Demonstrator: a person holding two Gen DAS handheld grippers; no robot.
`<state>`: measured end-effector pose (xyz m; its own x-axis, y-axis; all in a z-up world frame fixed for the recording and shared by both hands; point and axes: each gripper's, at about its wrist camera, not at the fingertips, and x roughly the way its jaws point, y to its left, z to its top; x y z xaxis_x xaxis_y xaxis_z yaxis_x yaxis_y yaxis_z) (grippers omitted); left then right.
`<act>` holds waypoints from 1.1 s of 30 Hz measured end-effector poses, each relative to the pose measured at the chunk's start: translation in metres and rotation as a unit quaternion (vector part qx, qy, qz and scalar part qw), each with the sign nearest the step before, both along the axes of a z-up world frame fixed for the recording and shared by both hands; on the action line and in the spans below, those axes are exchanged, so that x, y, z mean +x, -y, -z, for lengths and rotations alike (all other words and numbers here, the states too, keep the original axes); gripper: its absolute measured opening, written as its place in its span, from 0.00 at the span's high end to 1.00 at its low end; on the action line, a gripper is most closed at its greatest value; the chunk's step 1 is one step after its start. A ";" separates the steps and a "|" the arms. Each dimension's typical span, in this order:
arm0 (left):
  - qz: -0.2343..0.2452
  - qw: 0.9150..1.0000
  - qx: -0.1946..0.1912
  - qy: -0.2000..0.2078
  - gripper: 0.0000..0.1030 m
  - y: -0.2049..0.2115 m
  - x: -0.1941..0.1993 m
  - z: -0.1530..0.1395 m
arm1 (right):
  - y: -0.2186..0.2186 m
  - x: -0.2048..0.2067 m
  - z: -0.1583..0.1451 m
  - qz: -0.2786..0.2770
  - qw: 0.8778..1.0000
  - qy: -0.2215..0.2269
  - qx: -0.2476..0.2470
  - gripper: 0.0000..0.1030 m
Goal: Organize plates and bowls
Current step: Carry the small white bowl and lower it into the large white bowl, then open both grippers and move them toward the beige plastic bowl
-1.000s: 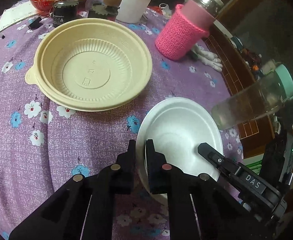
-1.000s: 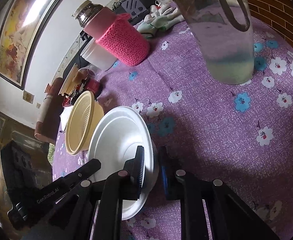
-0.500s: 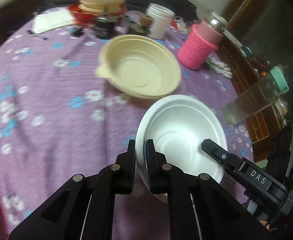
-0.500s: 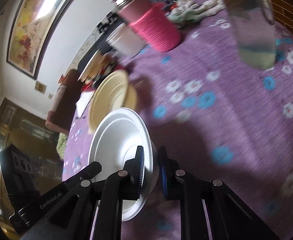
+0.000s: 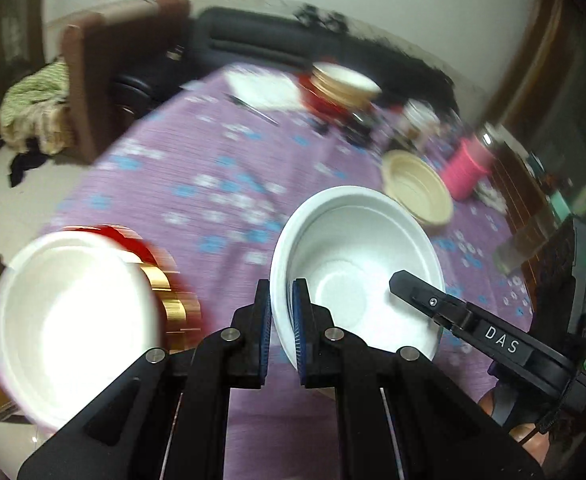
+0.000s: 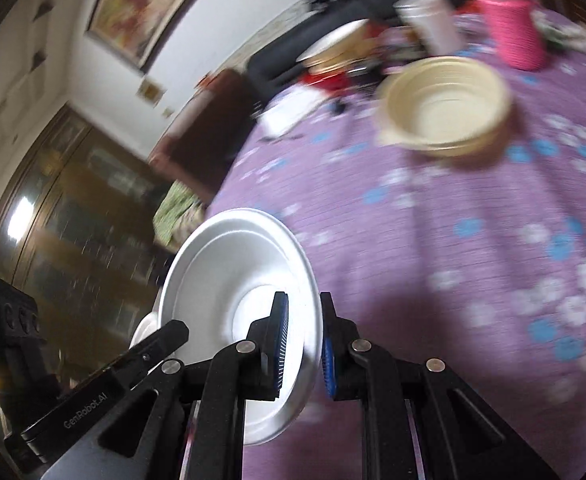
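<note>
Left wrist view: left tongs (image 5: pixel 282 312) and right tongs (image 6: pixel 303 330) both pinching white bowl (image 5: pixel 357 264) rim.

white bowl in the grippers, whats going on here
A person is tidying bowls with two handheld grippers. The left gripper and the right gripper each clamp opposite sides of the rim of one white foam bowl, holding it above the purple floral tablecloth. Another white bowl sits on a red and gold container at the near left. A beige bowl sits on the table farther back. The views are motion-blurred.
</note>
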<state>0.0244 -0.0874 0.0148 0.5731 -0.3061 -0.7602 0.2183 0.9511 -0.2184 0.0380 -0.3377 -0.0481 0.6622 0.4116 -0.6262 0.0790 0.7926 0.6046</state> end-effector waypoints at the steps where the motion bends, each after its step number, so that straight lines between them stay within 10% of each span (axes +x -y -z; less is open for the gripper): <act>1: -0.010 1.000 -0.001 0.008 0.92 -0.013 -0.003 -0.004 | -0.018 0.003 -0.006 -0.015 1.000 0.006 -0.003 0.86; 18: -0.133 0.990 0.047 0.012 0.92 -0.157 -0.007 0.021 | -0.233 0.020 -0.023 -0.137 0.981 0.055 -0.127 0.83; 33: -0.138 0.989 0.038 0.036 0.87 -0.156 -0.011 0.008 | -0.173 0.019 -0.023 -0.060 0.987 0.085 -0.125 0.64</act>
